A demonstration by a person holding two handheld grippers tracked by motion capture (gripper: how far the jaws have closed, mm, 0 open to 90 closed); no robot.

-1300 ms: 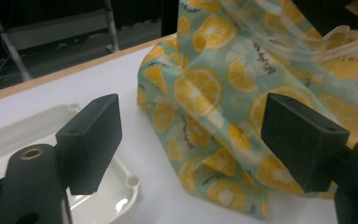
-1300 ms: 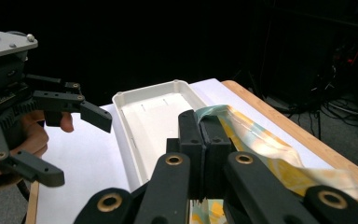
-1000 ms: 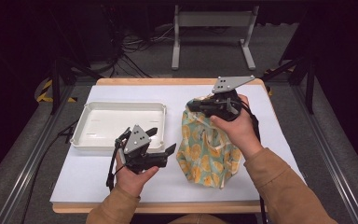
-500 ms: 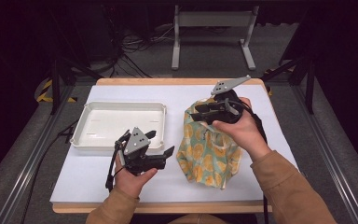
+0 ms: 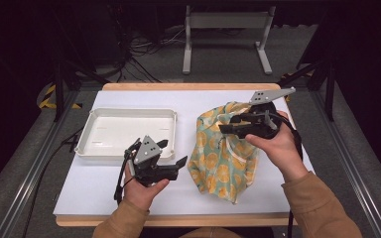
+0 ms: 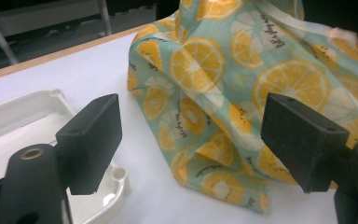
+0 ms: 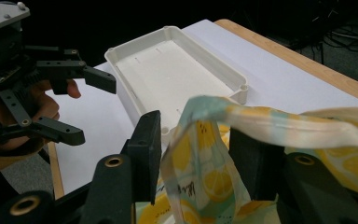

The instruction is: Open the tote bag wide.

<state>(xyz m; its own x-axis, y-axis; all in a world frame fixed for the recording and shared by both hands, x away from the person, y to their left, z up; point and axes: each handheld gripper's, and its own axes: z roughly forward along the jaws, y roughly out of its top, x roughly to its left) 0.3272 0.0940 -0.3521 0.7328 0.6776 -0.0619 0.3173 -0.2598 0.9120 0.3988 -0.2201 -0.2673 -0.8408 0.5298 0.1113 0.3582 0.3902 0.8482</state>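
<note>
I have two grippers at work, one in each hand. My right gripper sits at the top of the one cloth bag, a teal thing printed with orange slices. Its jaws have just been opening, and now they stand about half apart with the bag's hemmed rim looped between them; the cloth hangs loose there, and I cannot see either pad pressing it. The rest of the bag slumps on the table below and toward me from that gripper.

My left gripper hovers low over the table, jaws spread wide with nothing between them, pointing at the bag's lower folds just ahead of it. One white tray lies right behind and beside that gripper, on the side away from the bag.
</note>
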